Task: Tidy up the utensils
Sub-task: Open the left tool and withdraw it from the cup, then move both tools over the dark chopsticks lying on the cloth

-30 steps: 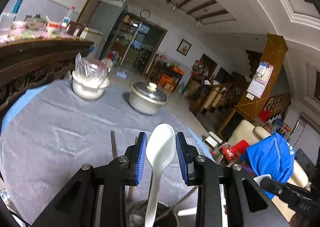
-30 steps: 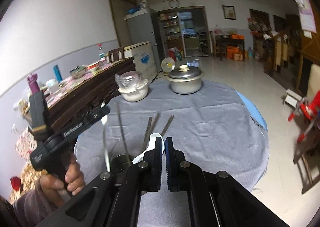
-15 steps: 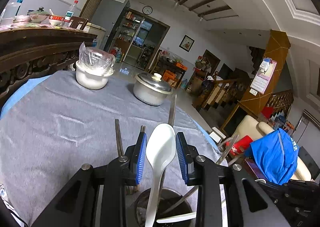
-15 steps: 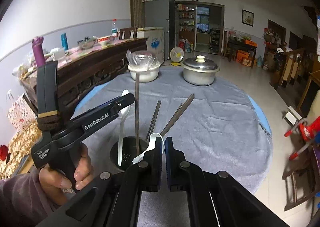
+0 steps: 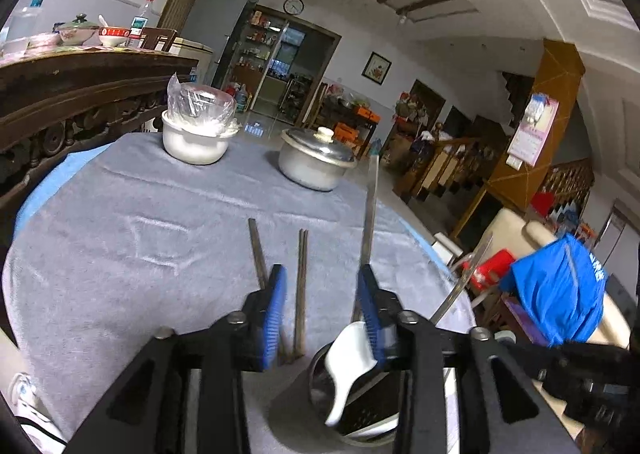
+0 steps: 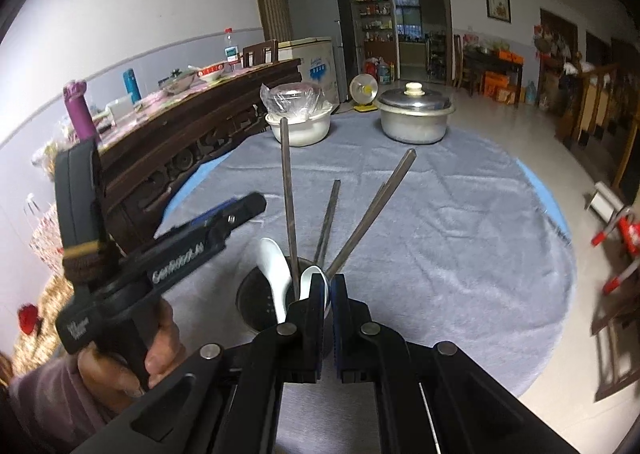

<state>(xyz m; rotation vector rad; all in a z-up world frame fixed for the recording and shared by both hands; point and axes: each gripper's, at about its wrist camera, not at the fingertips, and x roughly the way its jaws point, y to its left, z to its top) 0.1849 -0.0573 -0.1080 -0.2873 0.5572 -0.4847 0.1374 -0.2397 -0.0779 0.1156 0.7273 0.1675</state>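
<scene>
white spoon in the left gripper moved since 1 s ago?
Yes. The white spoon has left the open left gripper and dropped into the metal utensil holder, leaning right of the chopsticks on the cloth.

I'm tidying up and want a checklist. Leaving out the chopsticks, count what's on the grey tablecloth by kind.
White spoons: 2
Utensil holder: 1
Lidded pot: 1
White bowl: 1
Total: 5
</scene>
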